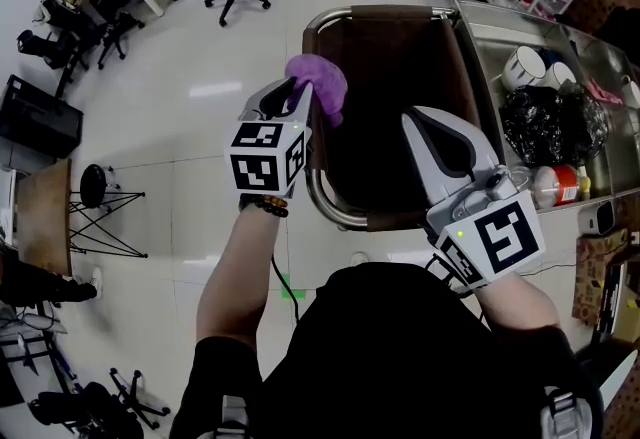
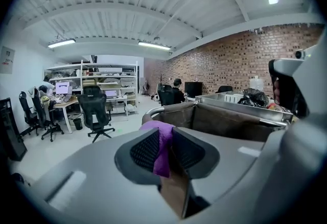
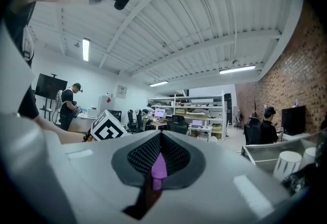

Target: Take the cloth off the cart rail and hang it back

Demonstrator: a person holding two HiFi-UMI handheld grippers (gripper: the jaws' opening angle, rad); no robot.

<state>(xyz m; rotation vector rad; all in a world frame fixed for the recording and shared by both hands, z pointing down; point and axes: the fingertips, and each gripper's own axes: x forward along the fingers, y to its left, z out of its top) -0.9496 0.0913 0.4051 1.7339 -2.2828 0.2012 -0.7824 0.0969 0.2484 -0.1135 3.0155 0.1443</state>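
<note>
Left gripper point(image 1: 298, 93) apparently clamped — right gripper point(image 1: 416, 117) closed

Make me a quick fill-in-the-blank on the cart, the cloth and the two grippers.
1. The left gripper has a ___ cloth between its jaws.
2. The right gripper has its jaws ___.
3. The bag hanging inside the cart rail is ___ in colour.

Missing words: purple; shut; brown.

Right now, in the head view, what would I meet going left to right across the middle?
Small black round stool → bunched purple cloth → right gripper → crumpled black plastic bag.
</note>
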